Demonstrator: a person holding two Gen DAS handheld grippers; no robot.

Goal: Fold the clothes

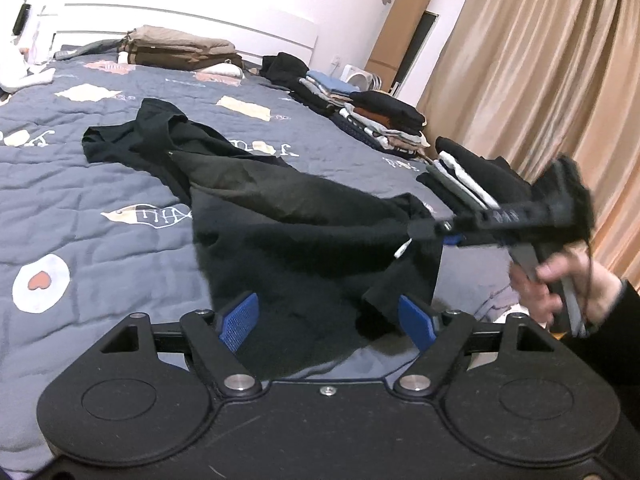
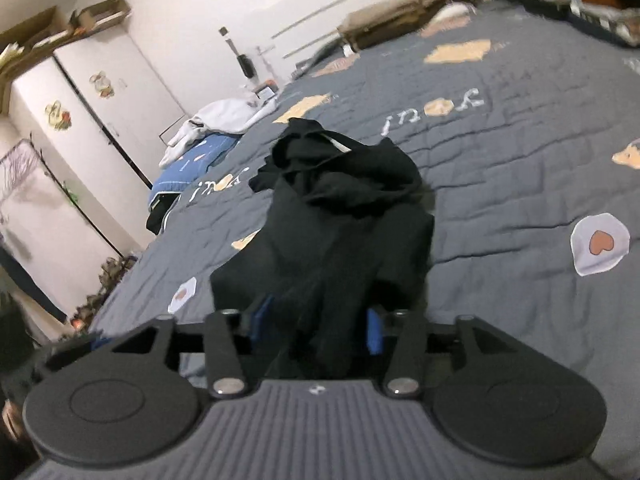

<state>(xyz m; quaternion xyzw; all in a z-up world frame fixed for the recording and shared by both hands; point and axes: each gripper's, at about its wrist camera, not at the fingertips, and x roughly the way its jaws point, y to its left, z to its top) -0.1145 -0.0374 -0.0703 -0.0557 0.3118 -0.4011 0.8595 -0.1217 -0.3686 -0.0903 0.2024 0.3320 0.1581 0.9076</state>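
My left gripper (image 1: pixel 328 320) stands with blue pads spread wide, gripping nothing, above the crumpled black cotton garment (image 1: pixel 280 208) lying on the grey quilted bedspread (image 1: pixel 100 208). My right gripper (image 2: pixel 316 330) is parted, cloth bunched between its pads.

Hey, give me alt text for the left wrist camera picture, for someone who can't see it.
A black garment lies crumpled on a grey-blue quilted bed, one edge lifted by the right gripper in a person's hand. The left gripper is open in the foreground, blue-padded fingers either side of the cloth. Folded clothes are stacked along the far edge.
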